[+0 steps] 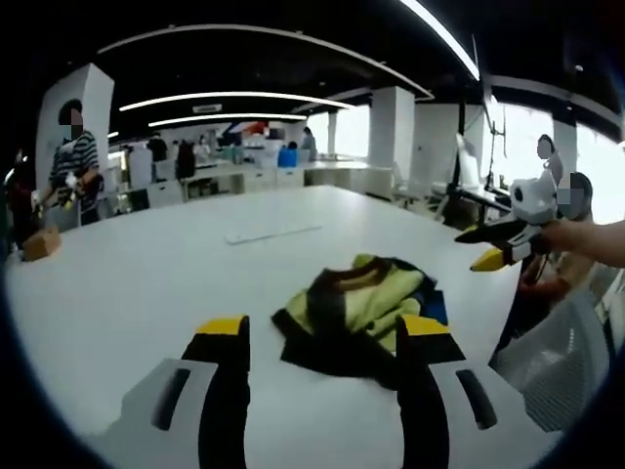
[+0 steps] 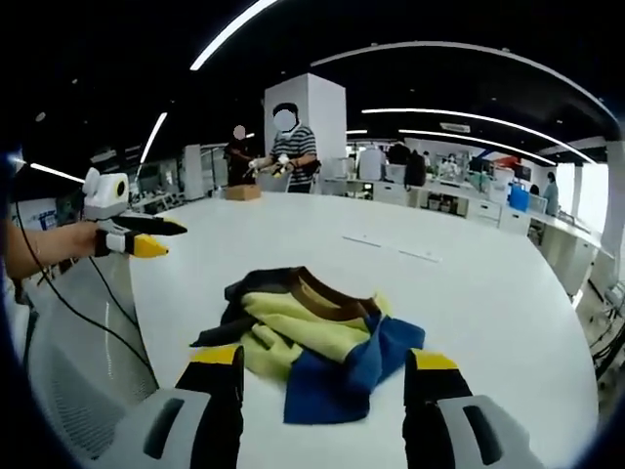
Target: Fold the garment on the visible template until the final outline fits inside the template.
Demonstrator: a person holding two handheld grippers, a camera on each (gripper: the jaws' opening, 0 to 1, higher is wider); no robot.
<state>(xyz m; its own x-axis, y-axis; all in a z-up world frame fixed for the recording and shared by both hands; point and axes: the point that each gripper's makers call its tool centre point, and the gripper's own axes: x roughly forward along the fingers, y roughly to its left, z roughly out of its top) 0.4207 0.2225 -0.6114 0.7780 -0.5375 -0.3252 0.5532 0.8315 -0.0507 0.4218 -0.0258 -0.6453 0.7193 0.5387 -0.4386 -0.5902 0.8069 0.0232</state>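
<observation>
A crumpled garment [image 1: 356, 303] in yellow, black and blue with a brown collar lies bunched on the white table [image 1: 146, 283]. My left gripper [image 1: 324, 332] hovers just short of it, open, nothing between its yellow-tipped jaws. From the other side, the garment [image 2: 312, 337] lies right in front of my right gripper [image 2: 325, 360], which is open and empty. Each gripper also appears in the other's view, held in a hand off the table's edge: the right gripper [image 1: 493, 246] and the left gripper [image 2: 156, 237]. Faint pale marks [image 1: 273, 233] lie on the table beyond the garment.
A small cardboard box [image 2: 242, 192] sits at the table's far edge, near a person in a striped shirt [image 2: 288, 147]. A white mesh chair [image 1: 557, 352] stands close to the near table edge. Desks, pillars and other people fill the background.
</observation>
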